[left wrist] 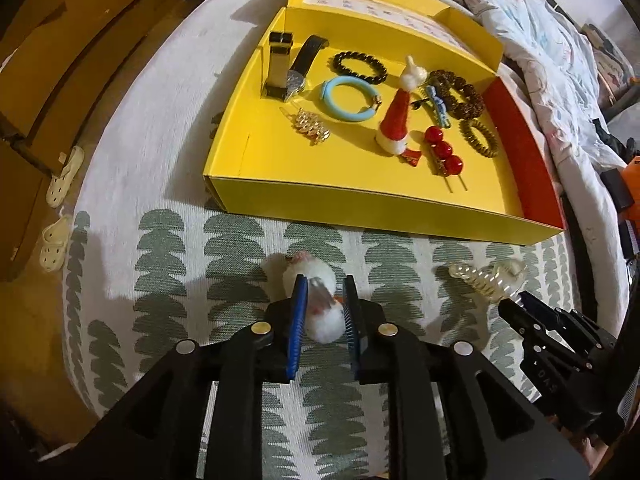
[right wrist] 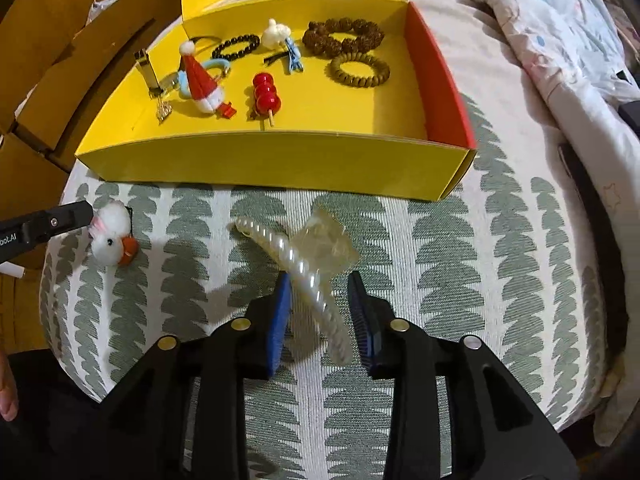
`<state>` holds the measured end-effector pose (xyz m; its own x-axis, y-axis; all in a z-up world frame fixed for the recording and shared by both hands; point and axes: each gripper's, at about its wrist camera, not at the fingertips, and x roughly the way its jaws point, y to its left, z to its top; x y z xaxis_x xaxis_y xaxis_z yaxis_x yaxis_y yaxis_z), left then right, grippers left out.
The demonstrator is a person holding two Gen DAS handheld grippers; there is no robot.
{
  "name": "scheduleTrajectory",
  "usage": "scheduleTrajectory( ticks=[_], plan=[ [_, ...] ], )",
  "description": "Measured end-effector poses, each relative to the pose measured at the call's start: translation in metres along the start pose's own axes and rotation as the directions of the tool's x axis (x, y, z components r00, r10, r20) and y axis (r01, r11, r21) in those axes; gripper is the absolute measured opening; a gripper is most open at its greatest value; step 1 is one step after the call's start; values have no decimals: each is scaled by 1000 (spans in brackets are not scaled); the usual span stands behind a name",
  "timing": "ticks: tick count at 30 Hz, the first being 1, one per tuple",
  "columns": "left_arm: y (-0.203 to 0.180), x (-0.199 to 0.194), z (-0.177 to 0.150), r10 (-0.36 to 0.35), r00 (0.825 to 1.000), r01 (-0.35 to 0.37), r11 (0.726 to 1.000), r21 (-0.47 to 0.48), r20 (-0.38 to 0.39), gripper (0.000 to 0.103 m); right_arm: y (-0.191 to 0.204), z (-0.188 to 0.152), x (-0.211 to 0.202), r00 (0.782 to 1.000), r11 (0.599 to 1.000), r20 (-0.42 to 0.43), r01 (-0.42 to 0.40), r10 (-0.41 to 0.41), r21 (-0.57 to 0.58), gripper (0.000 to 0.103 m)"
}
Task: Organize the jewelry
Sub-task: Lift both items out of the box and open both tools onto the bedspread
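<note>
A yellow box point(left wrist: 360, 204) point(right wrist: 280, 160) on the patterned cloth holds several pieces: watch, bead bracelets, blue bangle, Santa-hat clip, red-bead hairpin. My left gripper point(left wrist: 325, 292) is open around a white pompom bunny clip point(left wrist: 316, 300), which lies on the cloth between the fingers; it also shows in the right wrist view point(right wrist: 112, 234). My right gripper point(right wrist: 320, 288) is open around a clear pearly claw clip point(right wrist: 304, 264) lying on the cloth; that clip shows in the left wrist view point(left wrist: 486, 278).
The round cloth-covered surface point(right wrist: 480, 280) ends in front of cardboard boxes point(left wrist: 60, 60) at the left. A crumpled duvet point(left wrist: 540, 20) lies at the right. Two pale sandals point(left wrist: 60, 208) sit on the floor left.
</note>
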<state>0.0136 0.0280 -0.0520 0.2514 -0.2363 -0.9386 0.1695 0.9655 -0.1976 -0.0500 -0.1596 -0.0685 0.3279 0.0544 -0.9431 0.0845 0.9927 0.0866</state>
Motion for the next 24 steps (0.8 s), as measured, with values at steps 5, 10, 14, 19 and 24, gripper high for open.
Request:
scheduleTrajectory(
  ticks=[5,10,14,19,24],
  plan=[
    [-2,-6,1,-3,1000,3,1000,6,17,23,-4,1,-5,1000,1000,14,4,-4,10,42],
    [-5,-12,3,-6,999,6,1000,10,38,23,-5,3,-14,999,999,44,-22,21,24,42],
    [-8,-18,4,-15,998,14,1000,17,61,43,-1,6,-23,997,999,67,-46,44,20,42],
    [-11,-31,9,-16,993,14,1000,17,119,59,6,10,-34,993,998,99,-68,66,13,42],
    [-16,-39,17,-11,985,5,999,35,173,77,10,19,-42,987,996,132,-93,91,11,42]
  ],
)
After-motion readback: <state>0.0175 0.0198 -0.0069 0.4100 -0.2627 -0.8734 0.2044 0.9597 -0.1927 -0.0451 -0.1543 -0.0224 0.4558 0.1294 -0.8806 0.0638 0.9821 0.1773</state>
